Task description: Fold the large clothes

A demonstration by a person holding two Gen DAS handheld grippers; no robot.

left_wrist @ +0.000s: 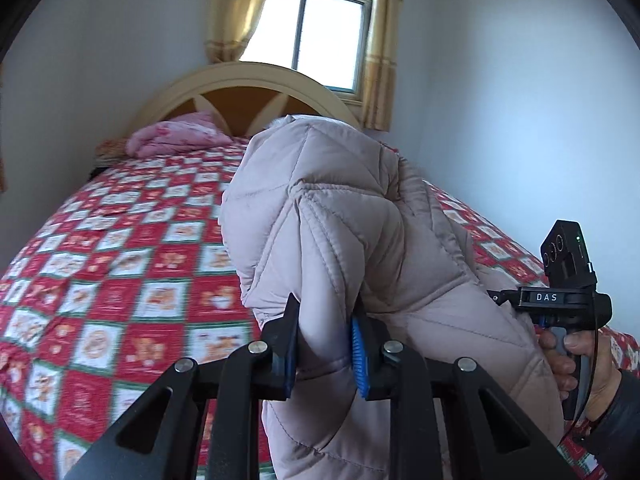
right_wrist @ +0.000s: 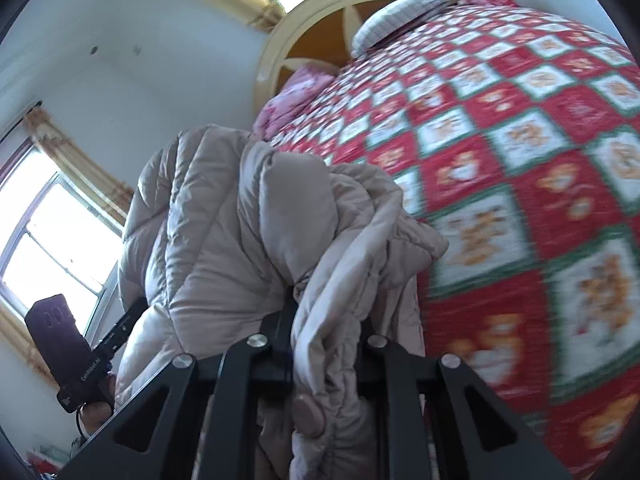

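Nearest the left wrist camera is the left gripper (left_wrist: 324, 344), its jaws drawn narrow onto a thick fold of the pale quilted coat (left_wrist: 344, 220); one blue pad (left_wrist: 357, 354) presses the fabric from the right and the black finger opposite it from the left, so the padding bulges up between them. The coat rises from that pinch in a humped mass above the bed (left_wrist: 120, 260), which wears a red, white and green checked cover. It looks held up this way to get the bulk clear of the cover before it is spread or doubled over (a judgement, not a thing seen). To the right, the right gripper (left_wrist: 496, 295) reaches into the coat's far side, a hand (left_wrist: 576, 364) around its grip. A pink pillow (left_wrist: 176, 136) lies by the curved headboard (left_wrist: 248, 80), under a curtained window (left_wrist: 320, 28).

From the right wrist camera, the nearest thing is the right gripper (right_wrist: 326, 344) itself, closed down on a gathered edge of the same coat (right_wrist: 240, 220); the pads are buried in the folds, but cloth fills the gap and hangs below the fingers. A round button (right_wrist: 309, 414) shows on the drooping edge. The left gripper's body (right_wrist: 86, 354) sits at lower left, its tips hidden behind the coat. So the garment hangs between the two grips, above the near part of the bed (right_wrist: 520, 200).

No box, basket or bag shows in either view, so there is nothing to report of contents.
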